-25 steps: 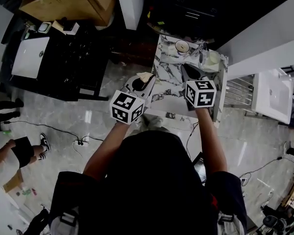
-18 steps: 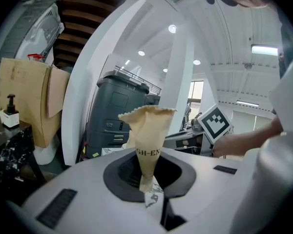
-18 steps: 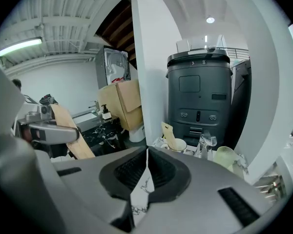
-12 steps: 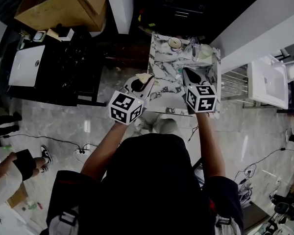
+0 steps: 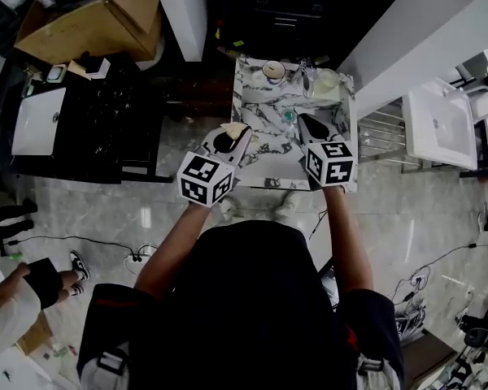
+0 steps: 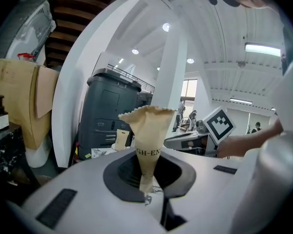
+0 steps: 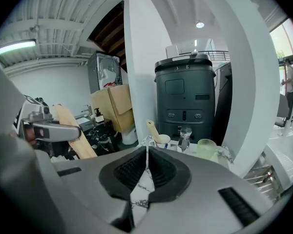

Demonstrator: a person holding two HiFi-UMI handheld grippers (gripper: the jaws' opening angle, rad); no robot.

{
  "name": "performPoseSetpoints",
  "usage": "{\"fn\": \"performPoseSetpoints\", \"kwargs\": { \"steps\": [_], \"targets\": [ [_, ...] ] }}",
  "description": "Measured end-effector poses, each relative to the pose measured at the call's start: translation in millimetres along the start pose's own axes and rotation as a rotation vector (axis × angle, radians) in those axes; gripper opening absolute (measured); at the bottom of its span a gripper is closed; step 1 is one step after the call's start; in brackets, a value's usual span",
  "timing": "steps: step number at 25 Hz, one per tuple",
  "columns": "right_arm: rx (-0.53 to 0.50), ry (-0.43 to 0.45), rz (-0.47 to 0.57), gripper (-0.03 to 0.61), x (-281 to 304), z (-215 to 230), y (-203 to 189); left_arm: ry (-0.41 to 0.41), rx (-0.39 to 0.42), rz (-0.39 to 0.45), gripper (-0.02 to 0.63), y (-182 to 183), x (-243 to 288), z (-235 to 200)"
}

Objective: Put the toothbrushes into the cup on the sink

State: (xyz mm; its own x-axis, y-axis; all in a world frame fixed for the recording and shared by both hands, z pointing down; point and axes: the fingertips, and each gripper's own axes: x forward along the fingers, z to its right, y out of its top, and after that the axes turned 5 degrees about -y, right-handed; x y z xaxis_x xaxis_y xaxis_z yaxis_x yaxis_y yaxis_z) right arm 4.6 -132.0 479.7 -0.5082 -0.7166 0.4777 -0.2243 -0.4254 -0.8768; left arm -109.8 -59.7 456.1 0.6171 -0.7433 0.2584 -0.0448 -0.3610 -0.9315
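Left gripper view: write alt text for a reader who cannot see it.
The left gripper has its fingers shut on an upright tan paper packet, crimped end up. Behind are a dark grey machine, a white pillar and the right gripper's cube.

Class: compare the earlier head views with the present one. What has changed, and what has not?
The left gripper, shut on a tan paper packet, has drifted toward the marble sink counter: it was beside it, and now its tip reaches the left edge. The view has shifted as well. Unchanged: the right gripper is shut and empty over the counter, the white cup is at the back, and nothing was picked up or released.
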Motion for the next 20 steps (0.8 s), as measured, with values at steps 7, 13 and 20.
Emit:
{"fn": "performPoseSetpoints", "kwargs": {
  "steps": [7,13,20],
  "targets": [
    [0.020,0.031,0.014,0.040,-14,36,5,0.014,-0.007,-0.013,0.031,4,36,21],
    [0.015,0.054,0.010,0.041,-23,77,4,0.014,0.003,-0.014,0.031,13,79,46],
    [0.009,0.087,0.001,0.040,-24,120,6,0.025,0.013,-0.012,0.031,25,125,67]
  ]
}}
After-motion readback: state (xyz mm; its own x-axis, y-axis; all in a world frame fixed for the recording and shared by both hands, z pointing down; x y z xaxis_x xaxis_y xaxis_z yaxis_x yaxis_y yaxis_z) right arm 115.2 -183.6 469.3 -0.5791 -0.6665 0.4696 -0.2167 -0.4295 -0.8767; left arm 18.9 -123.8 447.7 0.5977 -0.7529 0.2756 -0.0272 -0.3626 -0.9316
